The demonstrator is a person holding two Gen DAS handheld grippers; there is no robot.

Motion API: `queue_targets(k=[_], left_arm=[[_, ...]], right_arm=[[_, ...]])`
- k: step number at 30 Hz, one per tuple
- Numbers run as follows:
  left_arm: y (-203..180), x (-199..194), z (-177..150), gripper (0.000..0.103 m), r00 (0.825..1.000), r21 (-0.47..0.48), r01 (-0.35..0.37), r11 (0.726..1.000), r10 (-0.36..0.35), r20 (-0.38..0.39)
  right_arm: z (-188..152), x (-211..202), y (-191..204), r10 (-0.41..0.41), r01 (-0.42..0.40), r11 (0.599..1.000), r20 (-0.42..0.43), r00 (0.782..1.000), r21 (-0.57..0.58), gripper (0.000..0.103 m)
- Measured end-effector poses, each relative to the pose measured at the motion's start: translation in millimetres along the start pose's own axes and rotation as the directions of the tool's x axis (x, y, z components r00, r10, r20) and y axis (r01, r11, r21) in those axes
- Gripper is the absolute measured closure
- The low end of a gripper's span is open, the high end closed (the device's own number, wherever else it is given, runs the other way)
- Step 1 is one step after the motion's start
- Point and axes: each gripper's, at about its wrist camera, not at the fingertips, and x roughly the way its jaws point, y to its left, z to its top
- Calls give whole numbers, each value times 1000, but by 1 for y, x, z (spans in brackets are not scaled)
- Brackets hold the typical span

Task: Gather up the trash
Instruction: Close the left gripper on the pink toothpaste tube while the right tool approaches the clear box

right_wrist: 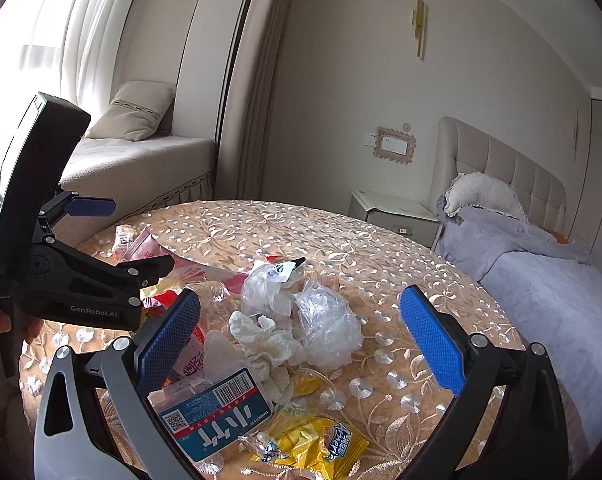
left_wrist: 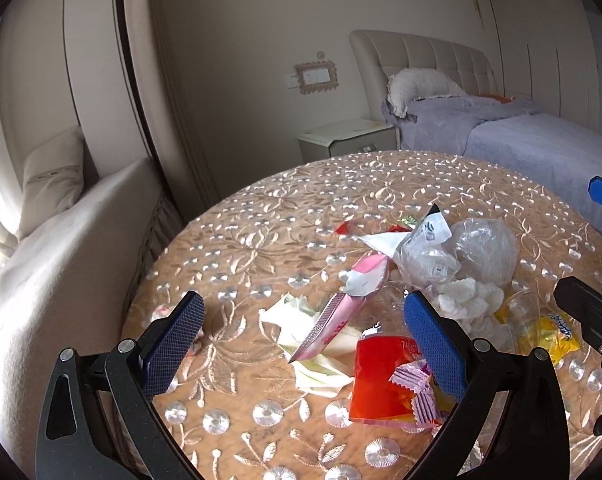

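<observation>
Trash lies heaped on a round table with a gold embroidered cloth (left_wrist: 261, 240) (right_wrist: 381, 240). My left gripper (left_wrist: 305, 332) is open and empty, just above a pink wrapper (left_wrist: 329, 324), a red wrapper (left_wrist: 377, 380) and crumpled cream paper (left_wrist: 313, 364). My right gripper (right_wrist: 301, 348) is open and empty, above crumpled white tissue (right_wrist: 261, 336), clear plastic bags (right_wrist: 329, 328), a blue-and-red bottle label (right_wrist: 217, 416) and a yellow snack packet (right_wrist: 325, 444). The left gripper also shows at the left of the right wrist view (right_wrist: 93, 240).
A bed with grey-purple bedding (left_wrist: 541, 140) (right_wrist: 561, 288) stands right of the table, a white nightstand (left_wrist: 349, 140) behind it. A cushioned window seat (left_wrist: 61, 240) (right_wrist: 141, 160) lies to the left. More wrappers (right_wrist: 137, 244) lie near the table's far left edge.
</observation>
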Motion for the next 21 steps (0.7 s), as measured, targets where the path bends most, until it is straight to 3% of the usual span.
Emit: queue_targets(k=[2,5,10,11,13,14,16,17,20,21], left_arm=[[-1,6,2,8,1000,5,17,1000,-17,-7],[2,17,2,24,996,-24,81,996,-82,-34],[-6,28,1,27,994,35,87,996,-84,-67],[-8,30,2,32,994,42,87,995,-83,-76],[-8,35,3,66,988,35,122,992,-118,-104],[-8,38,3,77,984,24,136,990,-132,-119],[-9,41,0,91,976,20,173,985,-169,-139],[-9,40,-1,97,972,16,191,981,-187,-139],[-10,39,-1,98,974,-5,188,982,-187,-132],[-6,40,-1,99,968,-44,214,976,-218,-127]], right_arm=[[1,2,-4,-6,6,1000,-1,1000,9,4],[2,5,-9,-12,12,1000,-4,1000,26,4],[2,5,-14,-22,22,999,-8,1000,42,4],[1,5,-14,-24,24,999,-8,1000,43,4],[1,7,-15,-26,26,999,-11,1000,44,4],[0,6,-15,-28,28,999,-11,1000,41,4],[-1,6,-14,-33,33,999,-11,999,35,4],[0,7,-13,-35,35,999,-11,999,32,4],[-3,5,-13,-38,38,999,-12,999,31,4],[-3,5,-13,-36,37,999,-13,999,33,4]])
